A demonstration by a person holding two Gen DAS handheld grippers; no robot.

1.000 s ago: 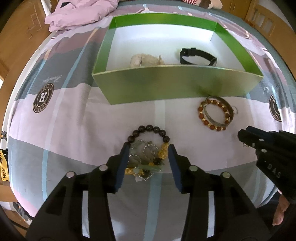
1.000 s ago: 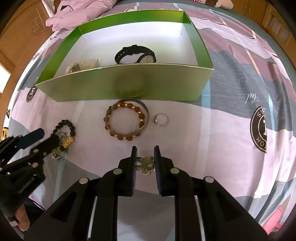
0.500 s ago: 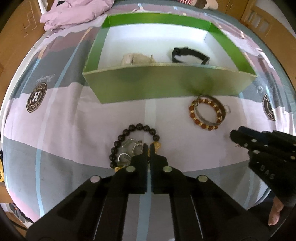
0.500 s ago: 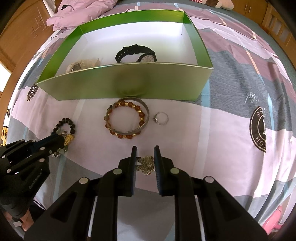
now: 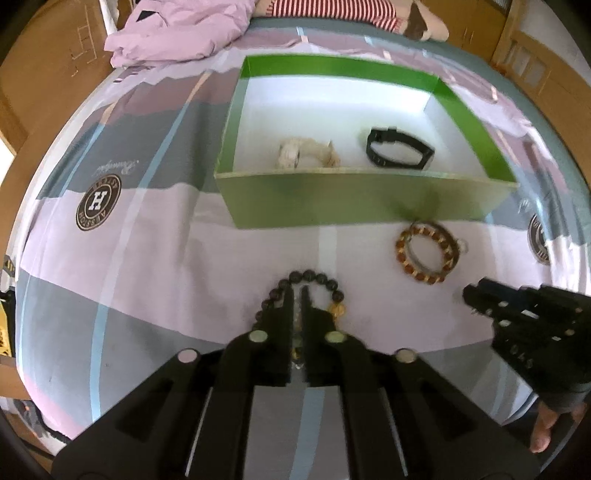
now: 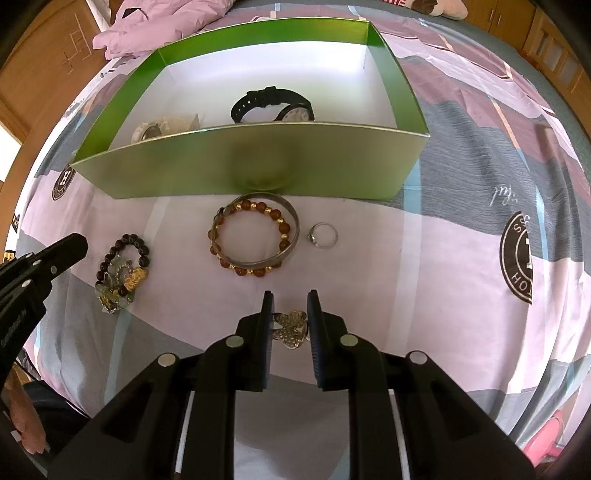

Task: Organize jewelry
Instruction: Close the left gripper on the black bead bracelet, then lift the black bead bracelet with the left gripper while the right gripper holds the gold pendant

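Observation:
My left gripper (image 5: 297,291) points down over a tangle of a dark bead bracelet (image 5: 306,276), gold charms and green stones. Its jaws are opening by a crack and press on nothing. In the right wrist view that tangle (image 6: 118,280) lies on the bedspread, clear of the left gripper's tip (image 6: 75,245). My right gripper (image 6: 290,295) is shut on a small butterfly-shaped ornament (image 6: 291,328). An amber bead bracelet (image 6: 284,229) inside a silver bangle (image 6: 293,221) and a ring (image 6: 314,238) lie before the green box (image 6: 258,162). The box holds a black watch (image 6: 273,105) and a pale watch (image 6: 159,127).
Everything rests on a bed with a pink and grey patterned cover. A crumpled pink cloth (image 5: 177,33) lies behind the box, and wooden furniture rings the bed. A person's hand (image 5: 543,432) shows under the right gripper (image 5: 471,295).
The left jaws closed over the tangle, then parted a crack, and the left gripper lifted slightly; the tangle stays on the bed. The right gripper kept still with the ornament.

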